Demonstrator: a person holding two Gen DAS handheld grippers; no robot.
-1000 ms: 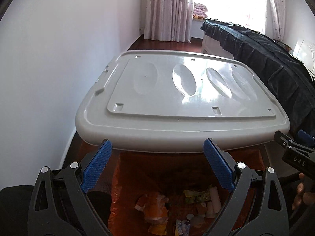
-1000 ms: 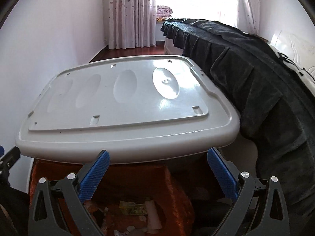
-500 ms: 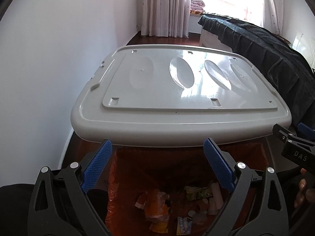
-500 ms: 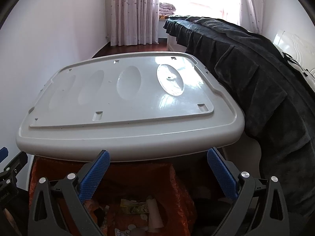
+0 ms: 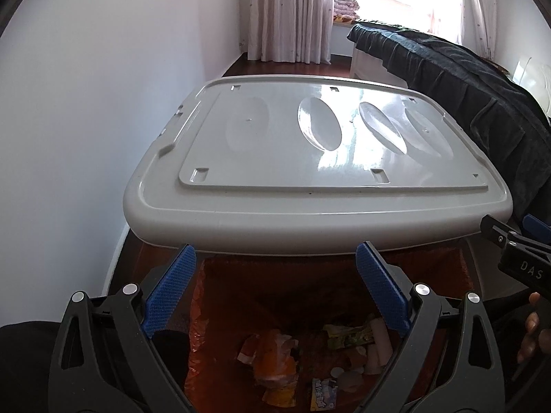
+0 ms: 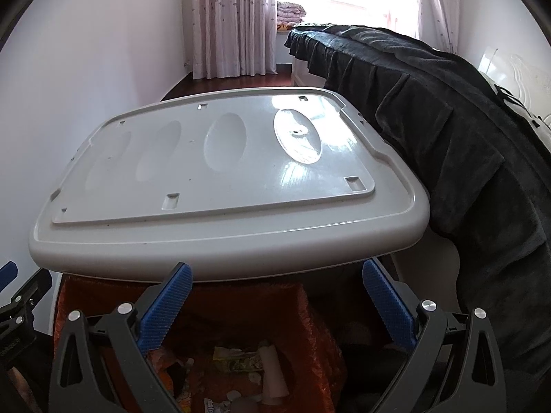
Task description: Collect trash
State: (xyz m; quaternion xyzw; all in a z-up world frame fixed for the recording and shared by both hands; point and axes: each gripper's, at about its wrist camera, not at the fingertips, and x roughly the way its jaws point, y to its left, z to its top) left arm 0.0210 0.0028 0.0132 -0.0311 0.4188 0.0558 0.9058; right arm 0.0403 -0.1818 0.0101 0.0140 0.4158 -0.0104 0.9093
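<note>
trash (image 5: 275, 358) in bin liner (image 5: 206, 309) | lid (image 5: 310, 179) behind | bed (image 6: 465, 144) right of lid

You saw grey lid (image 5: 310, 186): hard plastic, smooth, shiny, window light bouncing off. Your left gripper (image 5: 275, 275) and right gripper (image 6: 279, 292): black matt plastic, little silver metal bolts. Finger pads (image 5: 170, 284): blue, bumpy, rubbery look. Orange bin bag (image 6: 310, 323): thin plastic, crinkly, bit shiny. Trash (image 5: 275, 358) inside: crumpled wrappers, glossy; white roll looked like paper. Bed cover (image 6: 465, 158): dark cloth, soft, fuzzy, dull. Curtains (image 5: 289, 13): thin cloth. Floor (image 5: 286, 69): dark red wood, polished. Wall (image 5: 103, 86): white, smooth, matt.
</note>
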